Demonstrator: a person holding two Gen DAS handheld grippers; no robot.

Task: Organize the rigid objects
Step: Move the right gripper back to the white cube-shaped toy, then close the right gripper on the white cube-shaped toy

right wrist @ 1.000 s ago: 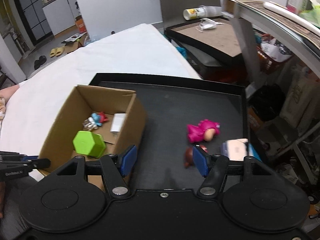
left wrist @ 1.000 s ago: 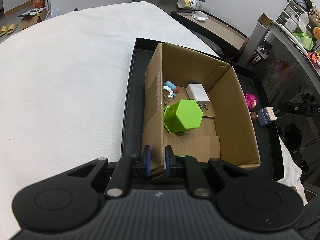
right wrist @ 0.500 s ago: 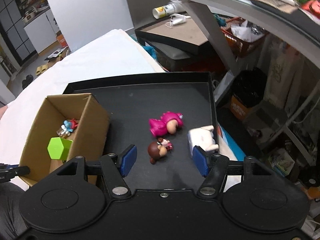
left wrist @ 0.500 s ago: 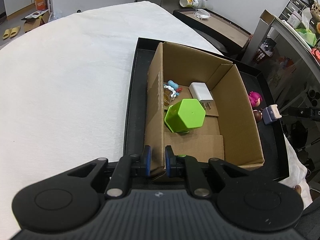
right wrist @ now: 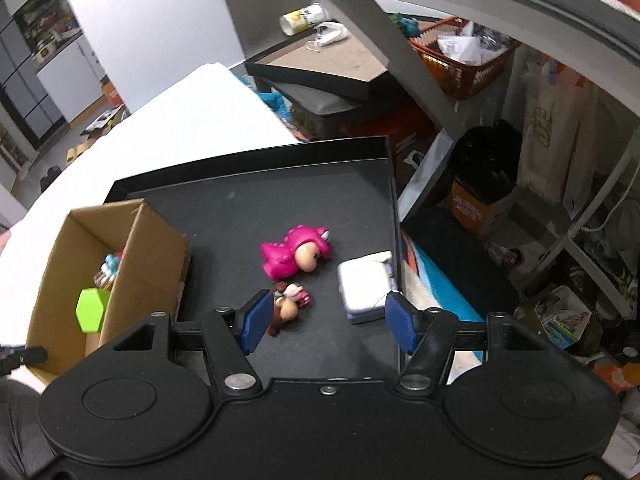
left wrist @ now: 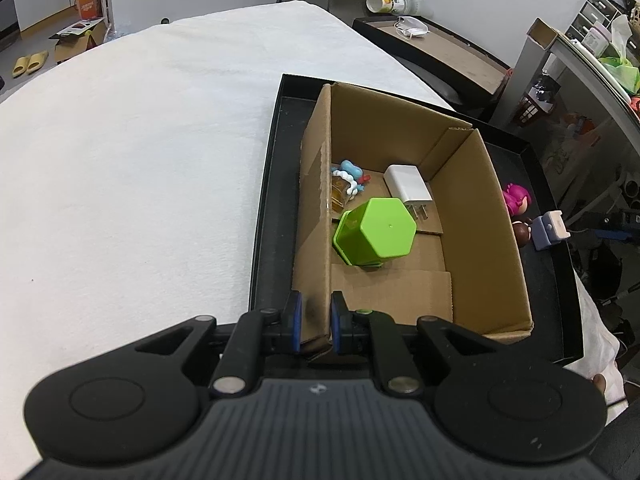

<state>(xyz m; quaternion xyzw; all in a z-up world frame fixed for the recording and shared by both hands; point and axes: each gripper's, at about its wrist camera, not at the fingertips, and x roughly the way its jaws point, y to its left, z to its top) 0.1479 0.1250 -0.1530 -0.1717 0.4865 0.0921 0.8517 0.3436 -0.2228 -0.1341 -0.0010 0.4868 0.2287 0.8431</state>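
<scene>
My left gripper is shut on the near left wall of the cardboard box, which stands on a black tray. In the box lie a green hexagonal container, a white charger and a small blue and white figure. My right gripper is open above the tray. A brown-haired figure sits by its left finger, a pale lilac box toy by its right. A pink dinosaur figure lies just beyond.
The tray lies on a white tabletop. To the right of the tray stand metal shelves with an orange basket and bags on the floor. A second black tray sits farther back.
My right gripper has swung right, away from the box, and come down over the figures and the lilac toy. My left gripper keeps its hold on the box wall.
</scene>
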